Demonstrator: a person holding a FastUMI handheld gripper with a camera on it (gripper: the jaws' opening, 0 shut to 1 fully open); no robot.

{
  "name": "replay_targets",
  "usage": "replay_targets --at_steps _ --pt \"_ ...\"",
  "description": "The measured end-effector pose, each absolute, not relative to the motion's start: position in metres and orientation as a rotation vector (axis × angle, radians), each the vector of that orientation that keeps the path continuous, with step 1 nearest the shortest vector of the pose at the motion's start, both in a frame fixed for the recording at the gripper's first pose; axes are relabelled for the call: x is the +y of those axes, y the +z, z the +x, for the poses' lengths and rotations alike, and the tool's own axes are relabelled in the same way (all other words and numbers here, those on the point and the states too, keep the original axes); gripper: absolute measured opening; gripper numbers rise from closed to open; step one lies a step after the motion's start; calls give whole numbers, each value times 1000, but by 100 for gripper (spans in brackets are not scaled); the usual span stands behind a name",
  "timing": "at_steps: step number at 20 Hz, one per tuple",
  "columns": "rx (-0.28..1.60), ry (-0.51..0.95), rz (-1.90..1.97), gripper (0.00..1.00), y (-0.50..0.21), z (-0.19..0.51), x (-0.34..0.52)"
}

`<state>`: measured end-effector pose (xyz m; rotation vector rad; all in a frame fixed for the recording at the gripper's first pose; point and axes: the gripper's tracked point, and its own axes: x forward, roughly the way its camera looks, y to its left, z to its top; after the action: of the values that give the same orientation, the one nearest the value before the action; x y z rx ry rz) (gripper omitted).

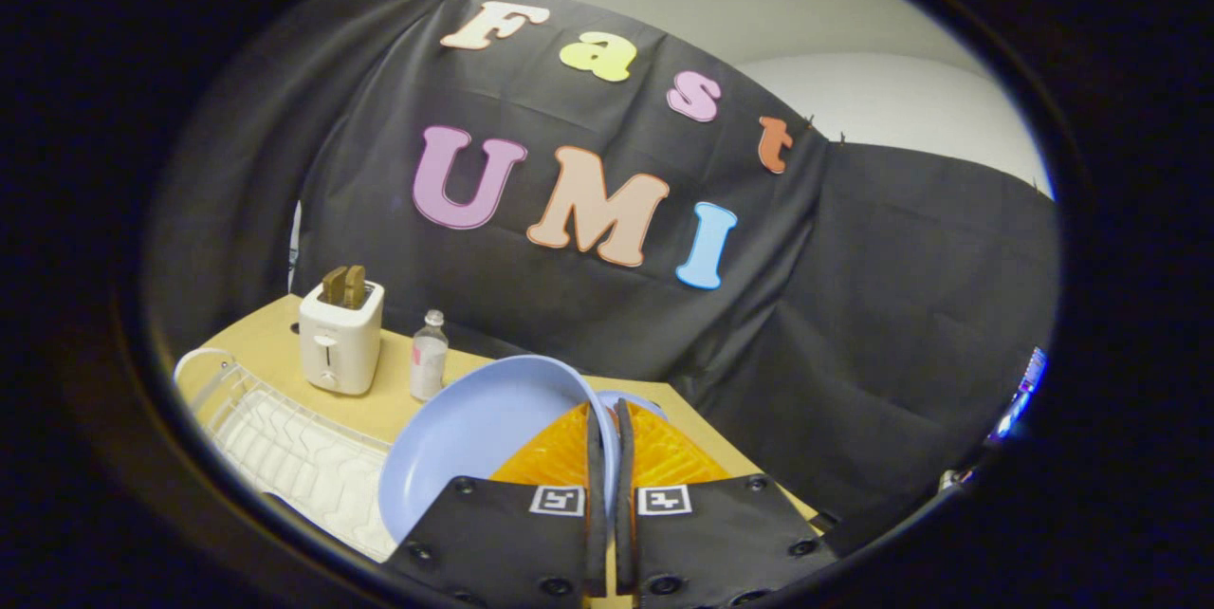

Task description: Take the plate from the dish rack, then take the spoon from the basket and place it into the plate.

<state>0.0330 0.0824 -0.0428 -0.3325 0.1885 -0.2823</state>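
You have the plate (474, 438) pinched by its rim in the gripper (605, 419): the two fingers stand nearly together with only the thin edge of the plate between them, so the hold is on a narrow strip and nothing more. The plate hangs tilted, up off the dish rack (285, 457), which lies to the near left on the table (266, 324). That edge grip looks like your weak point; a quick swing or twist of the wrist could let the plate pivot or slide out between the pads and drop onto the rack or the table. The toaster (340, 339) and the small bottle (429, 356) stand at the far left, just beyond the plate, and a wide sweep that way could clip the bottle and tip it. I cannot see the basket or the spoon from here, so pick a set-down place on bare table before you ease your hold.
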Motion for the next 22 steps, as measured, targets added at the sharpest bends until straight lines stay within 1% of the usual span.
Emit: replay_targets --at_steps 7,12,22 --pt "217 -325 -223 6 -45 11 28" --pt "271 -349 -156 6 -72 -7 -12" --pt "369 -364 -28 6 -137 -40 -58"
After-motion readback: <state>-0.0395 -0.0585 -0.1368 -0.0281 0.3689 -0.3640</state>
